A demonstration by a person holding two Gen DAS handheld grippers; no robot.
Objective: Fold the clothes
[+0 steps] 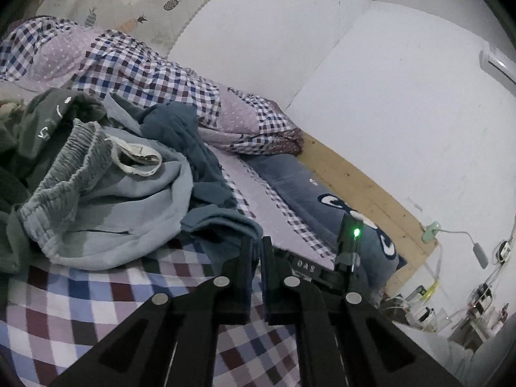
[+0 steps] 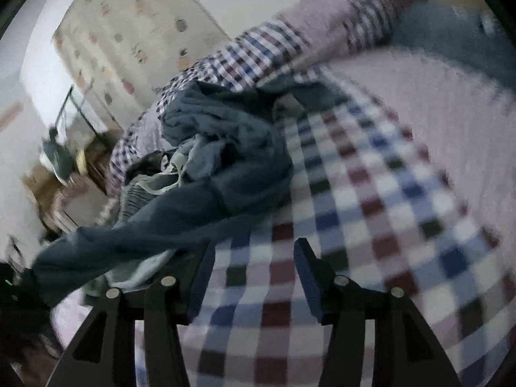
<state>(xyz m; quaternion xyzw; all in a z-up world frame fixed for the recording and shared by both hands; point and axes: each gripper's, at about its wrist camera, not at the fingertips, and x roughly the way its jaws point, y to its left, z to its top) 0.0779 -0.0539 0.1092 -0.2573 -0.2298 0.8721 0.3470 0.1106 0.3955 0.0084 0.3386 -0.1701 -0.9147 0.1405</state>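
left wrist | left tool [image 1: 256, 251] pinching teal garment [image 1: 190, 148] | right tool [image 2: 251, 254] wide | clothes crumpled

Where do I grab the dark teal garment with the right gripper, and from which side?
Take the dark teal garment by the long stretched-out part lying just ahead-left of the open right gripper. Come in from its right edge, low over the checked sheet; that strip looks thin and free of the pile.
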